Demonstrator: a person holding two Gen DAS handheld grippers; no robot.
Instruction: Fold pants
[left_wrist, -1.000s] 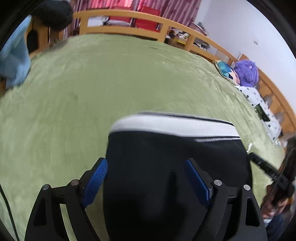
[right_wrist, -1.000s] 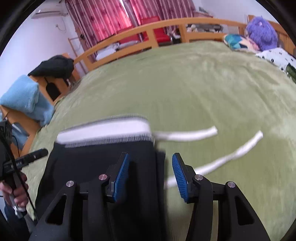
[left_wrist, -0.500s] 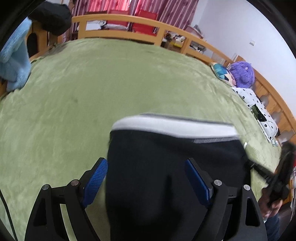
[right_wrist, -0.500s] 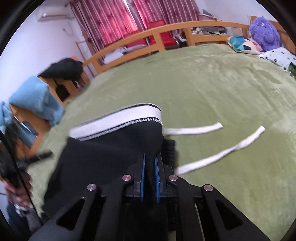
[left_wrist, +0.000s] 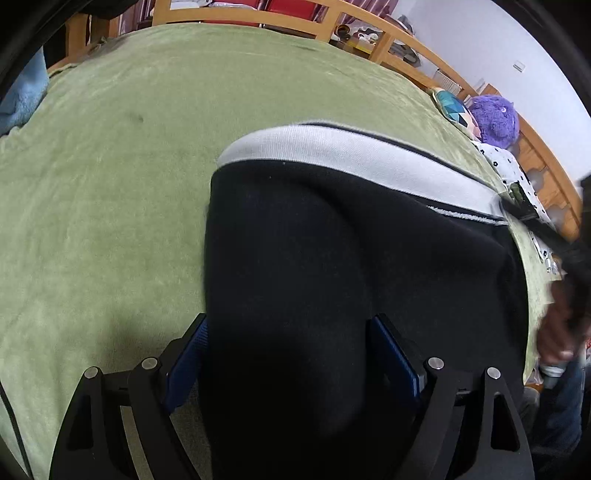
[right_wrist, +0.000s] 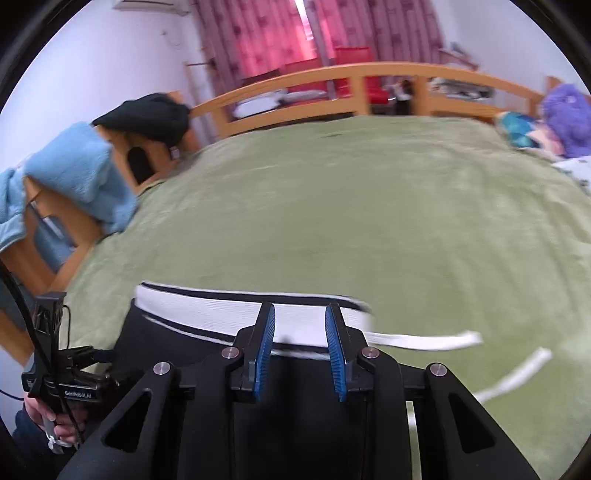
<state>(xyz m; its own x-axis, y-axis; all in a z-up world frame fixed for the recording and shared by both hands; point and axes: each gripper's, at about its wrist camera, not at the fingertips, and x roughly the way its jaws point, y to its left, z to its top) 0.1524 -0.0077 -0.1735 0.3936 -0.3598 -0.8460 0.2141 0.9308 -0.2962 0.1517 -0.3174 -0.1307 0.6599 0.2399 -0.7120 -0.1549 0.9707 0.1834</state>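
Note:
Black pants (left_wrist: 332, 266) with a white waistband (left_wrist: 351, 158) lie on a green bed cover (left_wrist: 110, 184). In the left wrist view my left gripper (left_wrist: 291, 354) is open, its blue pads on either side of the black cloth. In the right wrist view my right gripper (right_wrist: 301, 350) is open and raised above the pants (right_wrist: 184, 354), near the waistband (right_wrist: 207, 306). Two white drawstrings (right_wrist: 424, 339) trail to the right on the cover.
A wooden bed rail (right_wrist: 351, 77) runs along the far side. A blue towel (right_wrist: 81, 173) and a dark garment (right_wrist: 147, 114) hang at the left. A purple plush toy (right_wrist: 565, 118) and a patterned cushion (left_wrist: 454, 110) sit at the right.
My right gripper shut on the pants' right edge half a second ago; now it has opened and lifted above the waistband. My left gripper stayed open around the cloth.

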